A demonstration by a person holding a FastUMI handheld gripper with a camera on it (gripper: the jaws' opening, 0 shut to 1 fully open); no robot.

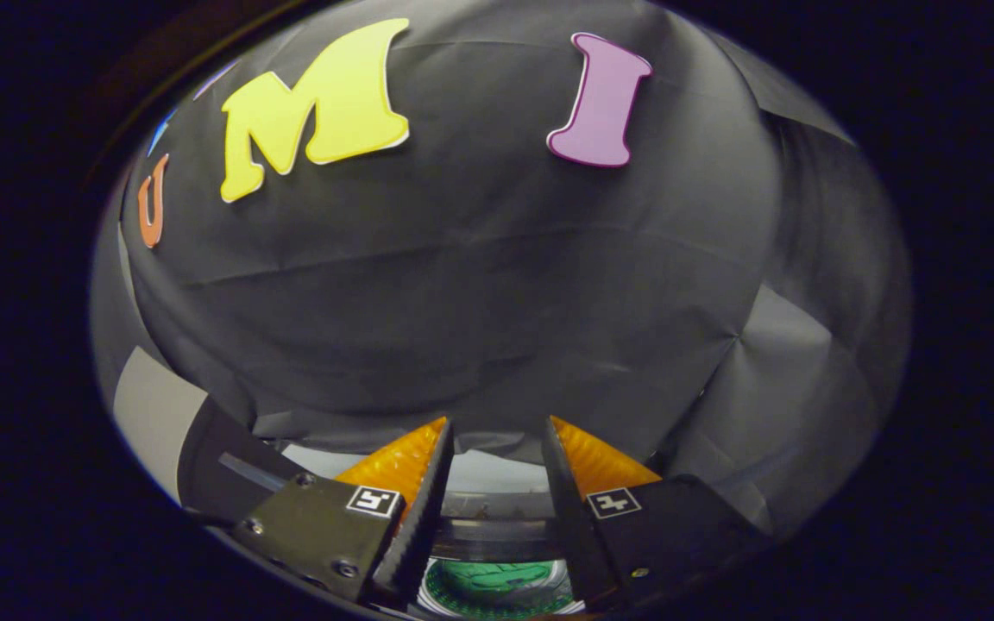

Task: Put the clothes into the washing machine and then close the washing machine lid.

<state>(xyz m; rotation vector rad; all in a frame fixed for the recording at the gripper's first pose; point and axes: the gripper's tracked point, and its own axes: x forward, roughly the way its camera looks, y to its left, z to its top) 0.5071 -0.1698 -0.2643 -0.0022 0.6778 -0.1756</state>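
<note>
Black booth cloth (480, 285) hangs creased and folded across the back, with a pale wall panel (147, 414) showing beside it.

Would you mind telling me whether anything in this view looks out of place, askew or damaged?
Nothing stands out. The claw is open with nothing between its fingers, pointed mostly at the booth wall. Below the fingers is what looks like the round washing machine opening, with something green inside; too little shows to judge more.

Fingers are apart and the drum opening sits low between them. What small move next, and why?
Probably tip the hand-held gripper downward. Its fingers are open with nothing between them and point mostly at the booth's black cloth wall, while the washing machine drum, with something green inside, lies below them. I cannot tell where the lid is.
</note>
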